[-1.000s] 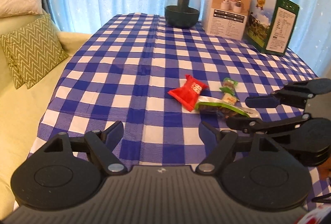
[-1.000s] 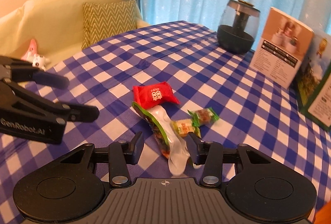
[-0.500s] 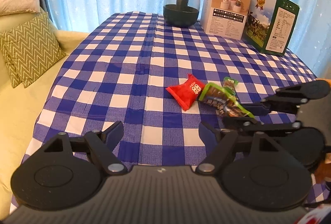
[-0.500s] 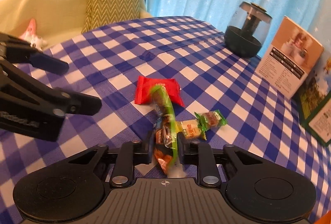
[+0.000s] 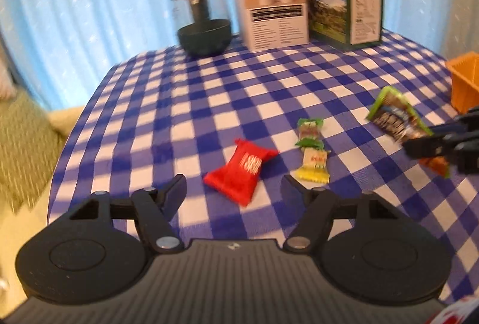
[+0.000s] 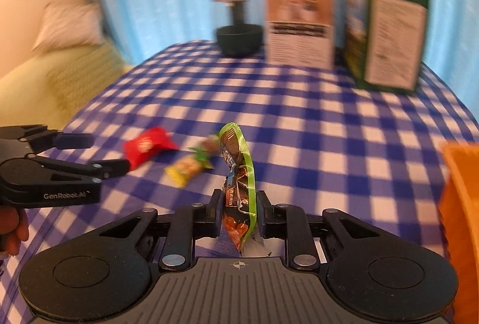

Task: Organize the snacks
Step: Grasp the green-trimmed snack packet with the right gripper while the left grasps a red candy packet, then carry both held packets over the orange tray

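My right gripper (image 6: 238,205) is shut on a green-edged snack bag (image 6: 238,174) and holds it up off the checked tablecloth; the same bag (image 5: 395,117) shows at the right of the left wrist view. My left gripper (image 5: 233,187) has its jaws closing around a red snack packet (image 5: 239,171) that lies on the cloth, pads apart from it. In the right wrist view that red packet (image 6: 148,145) lies just past the left gripper's fingers (image 6: 110,166). Two small wrapped candies, green (image 5: 310,128) and yellow (image 5: 314,166), lie between the packet and the bag.
An orange basket (image 5: 464,81) stands at the table's right edge, also large at the right as the basket (image 6: 461,204) in the right wrist view. At the back stand a dark glass jar (image 5: 203,24), a white box (image 5: 269,3) and a green box (image 5: 347,0). A sofa with cushions lies left.
My right gripper shut on the green-edged bag, lifted it and carried it right toward the orange basket. My left gripper moved up to the red packet and narrowed around it.
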Available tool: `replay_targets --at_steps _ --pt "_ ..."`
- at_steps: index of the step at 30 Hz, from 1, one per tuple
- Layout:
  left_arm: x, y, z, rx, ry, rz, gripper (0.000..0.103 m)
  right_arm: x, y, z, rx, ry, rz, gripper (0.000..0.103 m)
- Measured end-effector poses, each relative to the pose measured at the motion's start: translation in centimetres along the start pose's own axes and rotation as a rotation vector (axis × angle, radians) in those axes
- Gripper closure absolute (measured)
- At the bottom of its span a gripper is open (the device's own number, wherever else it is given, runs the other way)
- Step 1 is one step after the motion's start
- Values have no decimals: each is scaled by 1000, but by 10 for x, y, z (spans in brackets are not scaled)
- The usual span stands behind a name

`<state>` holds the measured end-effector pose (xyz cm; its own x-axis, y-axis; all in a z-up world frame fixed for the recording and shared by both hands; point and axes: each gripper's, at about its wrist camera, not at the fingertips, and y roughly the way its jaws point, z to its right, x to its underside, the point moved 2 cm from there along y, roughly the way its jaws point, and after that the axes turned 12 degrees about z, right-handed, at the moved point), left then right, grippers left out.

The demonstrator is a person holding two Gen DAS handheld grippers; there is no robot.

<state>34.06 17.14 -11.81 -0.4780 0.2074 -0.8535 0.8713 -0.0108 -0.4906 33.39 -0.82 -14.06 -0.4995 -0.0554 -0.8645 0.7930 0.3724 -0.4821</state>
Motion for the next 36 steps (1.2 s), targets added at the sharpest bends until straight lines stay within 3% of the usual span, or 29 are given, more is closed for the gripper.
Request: replay_targets --at_steps 7,9,16,26,36 --pt "-3 34 7 26 107 -37 57 5 -10 21 48 79 2 80" --pt "-3 39 8 32 127 -47 57 5 -12 22 52 80 3 80" --pt "-6 46 15 48 159 -107 77 8 -18 24 52 94 2 80" --pt "-9 -5 23 19 -112 -130 79 9 -51 30 56 165 15 80" --pt "-15 -82 66 1 -227 -84 79 13 -113 38 87 233 13 80"
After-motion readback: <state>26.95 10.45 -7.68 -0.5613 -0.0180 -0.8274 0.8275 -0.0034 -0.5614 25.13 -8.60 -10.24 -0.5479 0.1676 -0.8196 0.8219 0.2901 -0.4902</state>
